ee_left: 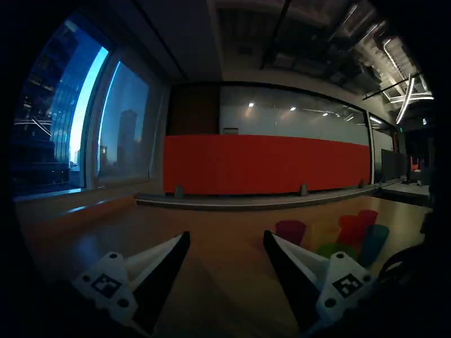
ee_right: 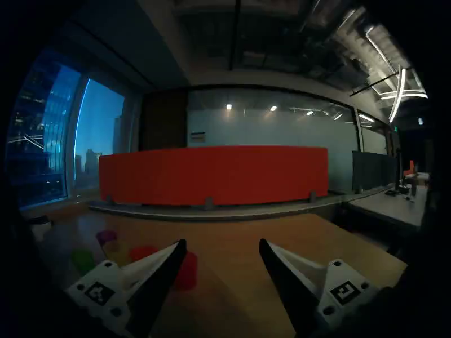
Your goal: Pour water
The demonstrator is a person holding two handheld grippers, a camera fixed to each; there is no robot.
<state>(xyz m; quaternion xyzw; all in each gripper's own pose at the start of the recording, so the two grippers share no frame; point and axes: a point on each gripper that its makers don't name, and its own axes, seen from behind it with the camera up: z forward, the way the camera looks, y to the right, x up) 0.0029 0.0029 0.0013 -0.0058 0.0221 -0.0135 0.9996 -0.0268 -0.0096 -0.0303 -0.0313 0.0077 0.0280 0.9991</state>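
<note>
Left gripper view looks along the left hand-held gripper (ee_left: 226,233), whose two fingers stand wide apart with nothing between them, low over a wooden tabletop (ee_left: 225,293). The coloured cups (ee_left: 350,230) stand clustered upright on the tabletop ahead and to the right of its right finger, apart from it. In the right gripper view the right hand-held gripper (ee_right: 221,241) is likewise spread wide and holds nothing, and the coloured cups (ee_right: 144,252) lie to its left, a reddish one just beside the left finger. In this dim light, whether any cup holds water cannot be told. A red partition (ee_left: 265,164) runs along the tabletop's far edge, with windows (ee_left: 121,132) on the left.
</note>
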